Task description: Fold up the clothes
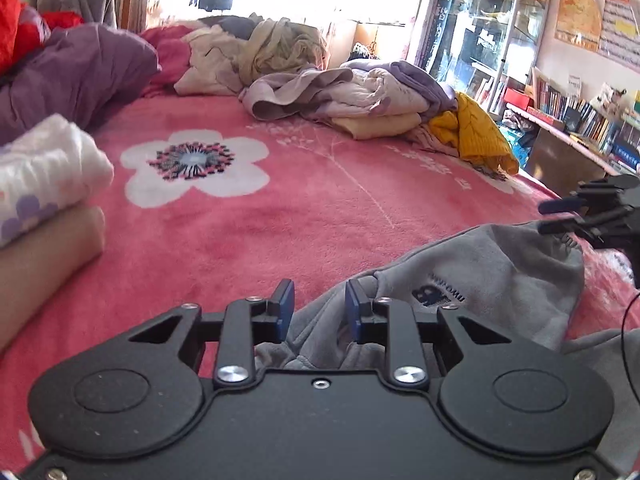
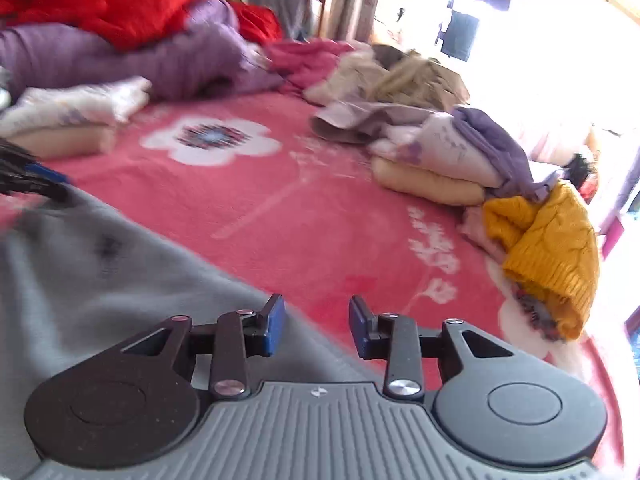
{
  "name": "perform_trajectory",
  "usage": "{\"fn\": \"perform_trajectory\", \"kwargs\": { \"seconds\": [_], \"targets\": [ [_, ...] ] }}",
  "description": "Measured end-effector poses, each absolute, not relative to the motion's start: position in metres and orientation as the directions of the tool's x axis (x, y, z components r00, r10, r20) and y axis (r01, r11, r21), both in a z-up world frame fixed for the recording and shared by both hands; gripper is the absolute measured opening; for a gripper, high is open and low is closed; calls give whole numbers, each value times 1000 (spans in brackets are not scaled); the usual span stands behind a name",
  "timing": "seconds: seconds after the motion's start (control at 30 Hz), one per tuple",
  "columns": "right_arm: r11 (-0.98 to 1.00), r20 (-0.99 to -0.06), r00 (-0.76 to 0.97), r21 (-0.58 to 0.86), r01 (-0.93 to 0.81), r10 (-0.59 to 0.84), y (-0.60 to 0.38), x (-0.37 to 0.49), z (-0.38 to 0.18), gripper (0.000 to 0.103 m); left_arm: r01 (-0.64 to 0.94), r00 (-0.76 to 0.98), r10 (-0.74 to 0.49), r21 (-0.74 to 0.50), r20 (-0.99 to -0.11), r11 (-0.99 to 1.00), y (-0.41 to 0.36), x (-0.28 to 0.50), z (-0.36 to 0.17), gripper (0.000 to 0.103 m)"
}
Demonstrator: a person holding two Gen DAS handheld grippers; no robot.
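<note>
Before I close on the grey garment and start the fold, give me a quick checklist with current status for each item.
1. Left hand-held gripper open: ok.
2. Grey sweatshirt fabric between the left fingers: ok, cloth sits in the gap.
3. Right hand-held gripper open: ok.
4. Fabric between the right fingers: not ok, the garment edge only reaches the left finger; the pink blanket shows through the gap.
5. Garment spread flat: not ok, it is bunched.
6. Bare blanket ahead for folding: ok.

Home bedroom: pink floral bedspread (image 1: pixel 320 208), clothes piles (image 1: pixel 360 96), bookshelves (image 1: pixel 580 116).
</note>
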State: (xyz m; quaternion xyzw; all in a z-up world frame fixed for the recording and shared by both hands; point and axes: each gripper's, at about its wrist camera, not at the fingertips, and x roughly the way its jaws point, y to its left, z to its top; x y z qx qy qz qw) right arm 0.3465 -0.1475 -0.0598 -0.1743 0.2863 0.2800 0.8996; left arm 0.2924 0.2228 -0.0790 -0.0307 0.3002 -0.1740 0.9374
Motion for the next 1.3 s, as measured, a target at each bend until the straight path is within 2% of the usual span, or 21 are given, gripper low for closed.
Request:
{"fn": "perform_trajectory", "kwargs": {
  "seconds": [0.1,0.17,0.23,0.33,0.37,0.43,0.5,0.63,0.8,0.87,0.93,1.0,1.03,1.07,1.2,1.3],
  "targets": [
    [733,-622,634,-137,-666,460,-134,313,-67,39,303,783,-351,-178,-514,936,225,289,-74,25],
    [706,-628,601,-113,-699,495,-122,297,-75,39,385,749,-446,-226,-491,895,224,287,-73,25],
    [681,-656,556,-85,-727,511,-104,286,-84,41,413,705,-448,-196,-549,889,212,288,-83,26],
    [695,-754,532,-142,-705,385,-83,281,-110,42,418,643,-373,-102,-669,903,192,294,-105,28],
    [719,-743,544,-124,-684,389,-84,279,-107,42,421,625,-350,-77,-698,904,186,295,-111,28],
    [767,-726,576,-106,-633,376,-101,278,-97,43,423,643,-358,-76,-676,903,186,291,-97,28],
    [814,-708,613,-93,-573,350,-124,277,-86,52,433,663,-392,-101,-638,896,190,286,-84,28],
    [894,-673,680,-61,-444,291,-169,276,-63,58,419,667,-389,-111,-636,901,195,279,-88,28],
    [977,-647,734,90,-195,207,-246,316,-65,59,409,645,-393,-137,-655,902,195,284,-98,28],
    [976,-651,727,145,-161,217,-266,339,-76,59,410,638,-399,-148,-659,900,193,284,-100,28],
    [969,-663,708,188,-159,245,-277,358,-88,53,410,633,-395,-144,-666,901,191,284,-103,28],
    [979,-707,678,120,-163,199,-276,376,-103,35,411,631,-398,-148,-666,900,191,286,-104,28],
    [982,-728,663,85,-166,175,-276,385,-110,38,412,630,-399,-149,-666,899,191,287,-104,29],
    [984,-739,655,71,-162,161,-277,391,-113,47,413,629,-401,-151,-666,898,191,288,-105,29],
    [985,-722,670,118,-129,174,-282,390,-97,50,423,628,-408,-150,-662,894,191,290,-105,30],
    [981,-657,736,33,-189,164,-266,369,-83,49,443,635,-416,-134,-651,886,190,286,-99,30]
  ]
}}
